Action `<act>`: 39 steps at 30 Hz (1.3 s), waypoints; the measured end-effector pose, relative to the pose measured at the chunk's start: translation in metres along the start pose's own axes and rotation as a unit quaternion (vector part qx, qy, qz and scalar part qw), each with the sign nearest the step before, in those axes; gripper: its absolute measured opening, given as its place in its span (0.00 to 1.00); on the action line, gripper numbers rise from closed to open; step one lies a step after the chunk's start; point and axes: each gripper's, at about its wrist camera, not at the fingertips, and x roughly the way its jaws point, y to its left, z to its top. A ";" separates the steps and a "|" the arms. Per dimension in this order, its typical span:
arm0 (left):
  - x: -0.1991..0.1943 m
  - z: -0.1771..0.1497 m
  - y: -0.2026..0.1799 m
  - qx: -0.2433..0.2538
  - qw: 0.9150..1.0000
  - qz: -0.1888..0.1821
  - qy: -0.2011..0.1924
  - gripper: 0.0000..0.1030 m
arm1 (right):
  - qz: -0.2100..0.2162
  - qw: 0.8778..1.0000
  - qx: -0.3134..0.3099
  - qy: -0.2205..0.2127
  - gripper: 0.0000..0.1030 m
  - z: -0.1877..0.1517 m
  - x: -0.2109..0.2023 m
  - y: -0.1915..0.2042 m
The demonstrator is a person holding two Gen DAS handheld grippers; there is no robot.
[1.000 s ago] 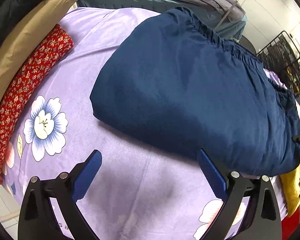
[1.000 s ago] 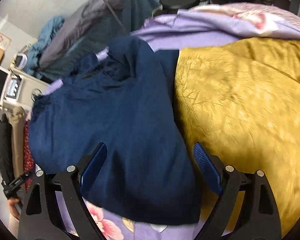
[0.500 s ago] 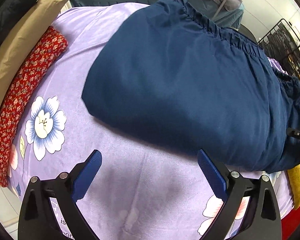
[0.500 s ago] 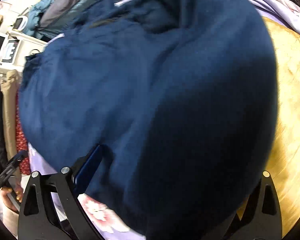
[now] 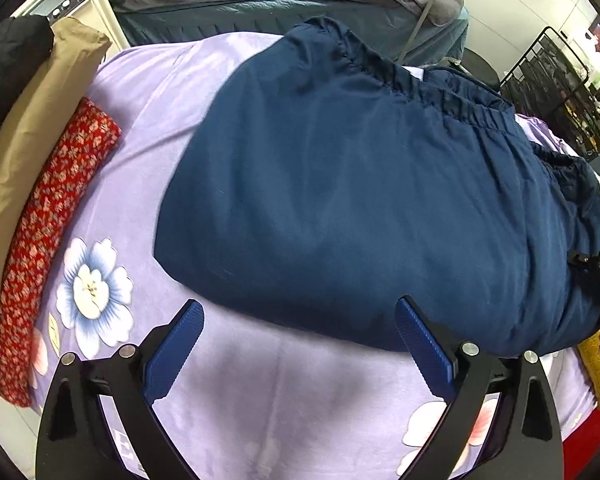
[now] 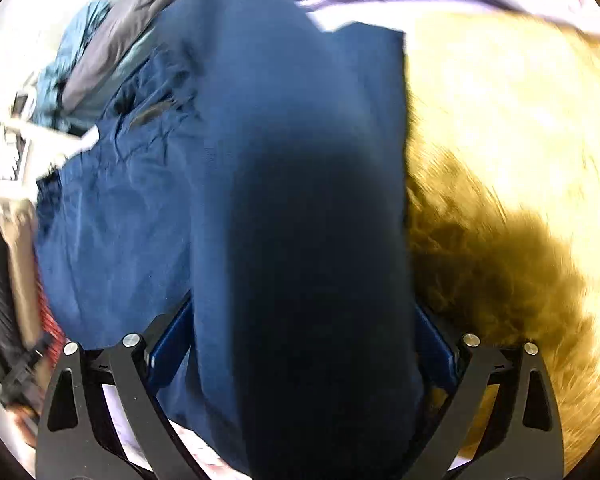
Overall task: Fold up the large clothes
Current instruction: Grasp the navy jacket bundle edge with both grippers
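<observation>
Below me the lavender floral blanket spreads wide, and on it lies the folded navy garment, its gathered waistband on the far side. My left claw hangs with jaws apart, empty, just short of the garment's near edge. My right claw straddles a thick fold of that navy cloth, its jaws closing, beside the mustard fabric.

Bright and sharp from left wrist; motion-blurred from right wrist, dark shadow ahead of right gripper; fisheye-bent edges.
</observation>
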 end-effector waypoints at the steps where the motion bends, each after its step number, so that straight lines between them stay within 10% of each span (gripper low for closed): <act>1: 0.000 0.003 0.004 0.002 1.000 0.005 -0.002 0.91 | -0.009 1.000 -0.008 -0.003 0.88 -0.001 0.002 0.005; 12: 0.026 0.070 0.064 -0.015 1.000 0.002 0.004 0.92 | -0.023 0.999 -0.015 -0.030 0.87 -0.012 0.003 0.011; 31: 0.143 0.123 0.092 -0.053 0.968 -0.224 0.102 0.95 | -0.026 0.999 0.000 -0.024 0.88 -0.018 -0.008 -0.002; 39: 0.149 0.140 0.076 -0.030 0.970 -0.216 0.104 0.95 | -0.024 1.000 0.005 -0.018 0.88 -0.014 -0.003 -0.001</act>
